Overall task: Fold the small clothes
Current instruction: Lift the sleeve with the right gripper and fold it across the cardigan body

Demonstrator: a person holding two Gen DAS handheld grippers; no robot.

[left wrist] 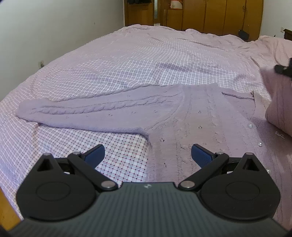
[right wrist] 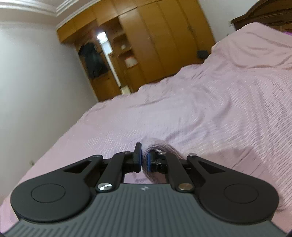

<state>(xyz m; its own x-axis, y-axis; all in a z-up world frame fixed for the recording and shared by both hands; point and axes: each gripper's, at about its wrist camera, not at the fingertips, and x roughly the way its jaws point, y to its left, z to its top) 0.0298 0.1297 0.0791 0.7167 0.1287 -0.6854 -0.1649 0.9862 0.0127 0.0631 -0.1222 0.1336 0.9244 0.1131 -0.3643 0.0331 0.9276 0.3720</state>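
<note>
A small lilac cable-knit cardigan point(left wrist: 191, 113) lies flat on the checked bedspread point(left wrist: 127, 60), one sleeve point(left wrist: 82, 107) stretched out to the left, pearl buttons down its right side. My left gripper point(left wrist: 147, 155) hovers open just above the cardigan's near hem, nothing between its blue pads. The other sleeve point(left wrist: 277, 102) is lifted at the right edge of the left wrist view, where the right gripper's black tip point(left wrist: 282, 70) shows. In the right wrist view my right gripper point(right wrist: 144, 160) is shut on that knit sleeve cuff point(right wrist: 158, 145), which bulges over the right finger.
The pink bedspread point(right wrist: 200, 109) fills most of both views. Wooden wardrobes point(right wrist: 155, 40) line the far wall, with dark clothes hanging in an open bay. A dark headboard point(right wrist: 264, 12) stands at the right. A white wall point(left wrist: 45, 27) runs along the bed's left side.
</note>
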